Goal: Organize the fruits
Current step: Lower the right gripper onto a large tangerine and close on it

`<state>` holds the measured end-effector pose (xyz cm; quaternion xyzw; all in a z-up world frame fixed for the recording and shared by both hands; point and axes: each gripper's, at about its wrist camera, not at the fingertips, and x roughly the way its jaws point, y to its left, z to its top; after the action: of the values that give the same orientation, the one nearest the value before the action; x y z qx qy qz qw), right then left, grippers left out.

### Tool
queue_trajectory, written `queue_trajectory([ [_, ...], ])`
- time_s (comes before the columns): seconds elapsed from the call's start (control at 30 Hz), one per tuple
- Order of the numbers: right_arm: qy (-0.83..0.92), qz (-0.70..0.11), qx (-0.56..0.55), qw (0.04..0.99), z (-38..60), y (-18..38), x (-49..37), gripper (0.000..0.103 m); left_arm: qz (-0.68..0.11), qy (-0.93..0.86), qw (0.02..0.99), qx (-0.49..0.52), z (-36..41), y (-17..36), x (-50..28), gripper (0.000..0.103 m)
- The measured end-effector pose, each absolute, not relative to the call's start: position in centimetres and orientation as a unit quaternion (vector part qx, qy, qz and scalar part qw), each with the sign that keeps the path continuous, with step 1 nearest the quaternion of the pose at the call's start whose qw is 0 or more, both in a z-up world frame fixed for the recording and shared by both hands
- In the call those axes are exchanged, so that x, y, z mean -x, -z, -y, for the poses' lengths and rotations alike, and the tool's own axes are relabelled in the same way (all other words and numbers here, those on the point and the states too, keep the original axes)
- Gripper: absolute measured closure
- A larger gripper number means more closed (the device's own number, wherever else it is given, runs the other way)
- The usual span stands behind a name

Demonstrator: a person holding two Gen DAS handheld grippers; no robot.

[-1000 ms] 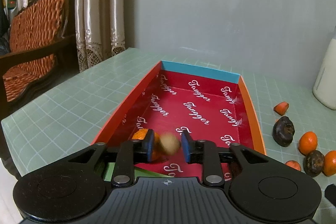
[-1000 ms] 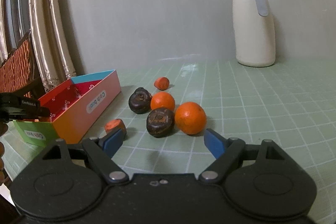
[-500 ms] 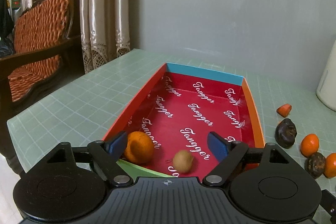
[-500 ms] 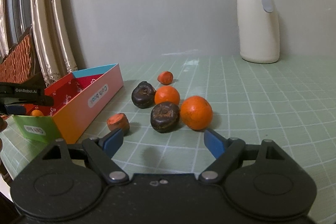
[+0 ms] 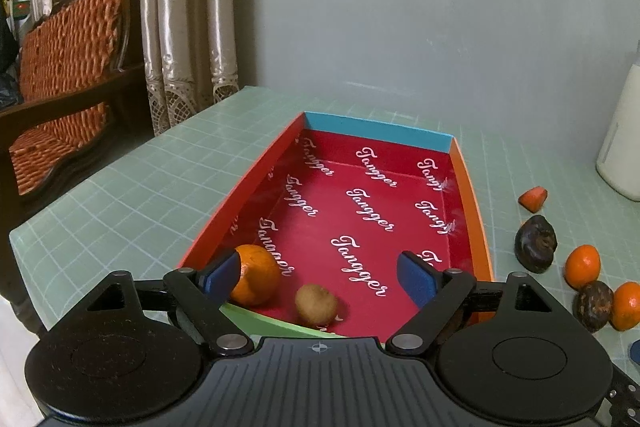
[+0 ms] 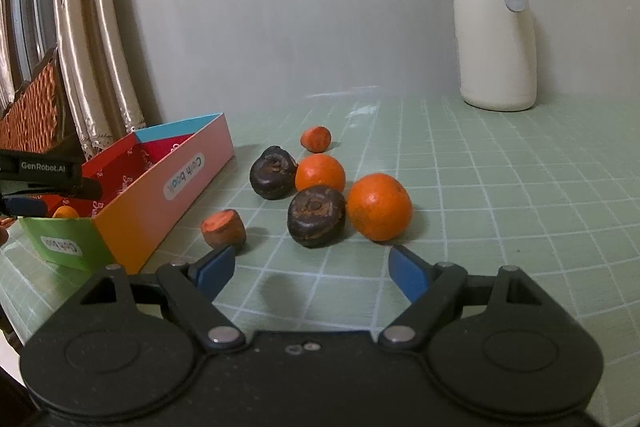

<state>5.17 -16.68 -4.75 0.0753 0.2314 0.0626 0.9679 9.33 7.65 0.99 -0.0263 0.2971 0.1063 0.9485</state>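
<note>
A long box (image 5: 376, 133) with a red printed inside lies on the green gridded table. An orange (image 5: 256, 281) and a small brown fruit (image 5: 316, 305) rest at its near end. My left gripper (image 5: 318, 275) hovers over them with its jaws opening; the brown fruit lies loose below, touched by neither pad. My right gripper (image 6: 311, 269) is open and holds nothing, just short of a loose group of fruit: two oranges (image 6: 378, 207) (image 6: 320, 173), two dark wrinkled fruits (image 6: 316, 217) (image 6: 274, 177) and two orange-red cut pieces (image 6: 224, 229) (image 6: 316, 139).
A cream thermos jug (image 6: 496, 39) stands at the back right by the grey wall. The box (image 6: 160, 195) lies left of the fruit group. Off the table's left edge are a wooden sofa (image 5: 60, 67) and curtains (image 5: 180, 27).
My left gripper's jaws went from narrow around the brown fruit to wide apart; the fruit dropped onto the box floor beside the orange. The right gripper hardly moved.
</note>
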Motion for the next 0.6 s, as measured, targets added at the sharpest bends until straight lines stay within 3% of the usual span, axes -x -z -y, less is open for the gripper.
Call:
queue_trajectory([
  [0.6, -0.059, -0.228, -0.087, 0.968, 17.03, 4.58, -5.48, 0.019, -0.309, -0.094, 0.946, 0.016, -6.63, -0.96, -9.63, 0.011],
])
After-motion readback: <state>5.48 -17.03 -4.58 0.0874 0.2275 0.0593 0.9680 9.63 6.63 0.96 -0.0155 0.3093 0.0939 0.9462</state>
